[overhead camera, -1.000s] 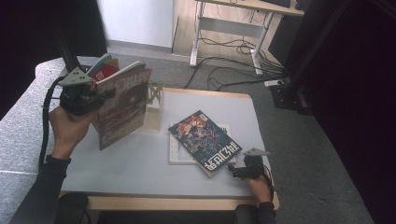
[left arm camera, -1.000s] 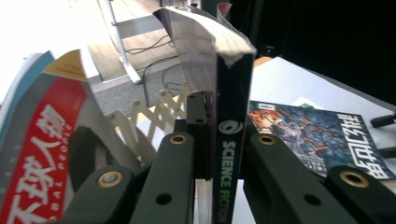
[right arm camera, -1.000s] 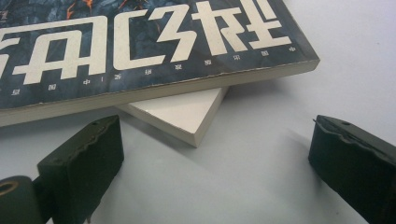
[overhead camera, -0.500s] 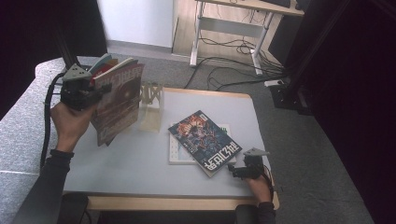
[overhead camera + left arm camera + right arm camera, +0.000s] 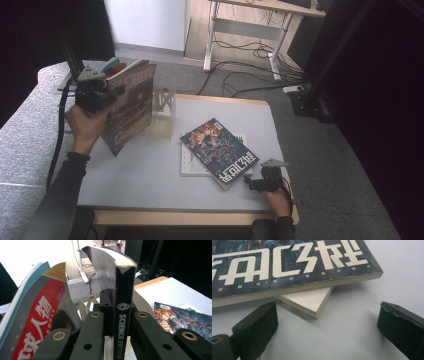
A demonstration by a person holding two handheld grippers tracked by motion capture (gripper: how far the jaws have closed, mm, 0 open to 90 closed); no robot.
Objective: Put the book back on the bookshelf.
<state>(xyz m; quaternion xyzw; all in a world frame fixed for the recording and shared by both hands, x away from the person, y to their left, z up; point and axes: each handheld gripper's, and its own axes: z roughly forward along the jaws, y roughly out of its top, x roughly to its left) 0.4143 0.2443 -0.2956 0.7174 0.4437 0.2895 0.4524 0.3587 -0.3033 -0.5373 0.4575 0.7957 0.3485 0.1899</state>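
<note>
the left gripper (image 5: 100,95), clamped on the spine of an upright science fiction magazine (image 5: 131,112), holds it just left of the pale slotted rack (image 5: 163,112); the right gripper (image 5: 257,184) rests open beside the flat dark-covered magazine (image 5: 220,151).

Grey carpet (image 5: 320,150), a white-legged desk (image 5: 250,30) behind, cables (image 5: 240,75) trailing.

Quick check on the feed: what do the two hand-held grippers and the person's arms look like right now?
Both hand-held grippers are black. The left hand-held gripper and the right hand-held gripper each carry a grey three-cornered plate on top. A black cable trails from the left one. Their jaws are dark blocks; brass-coloured rivets show on the left one's. The person wears dark long sleeves.
</note>
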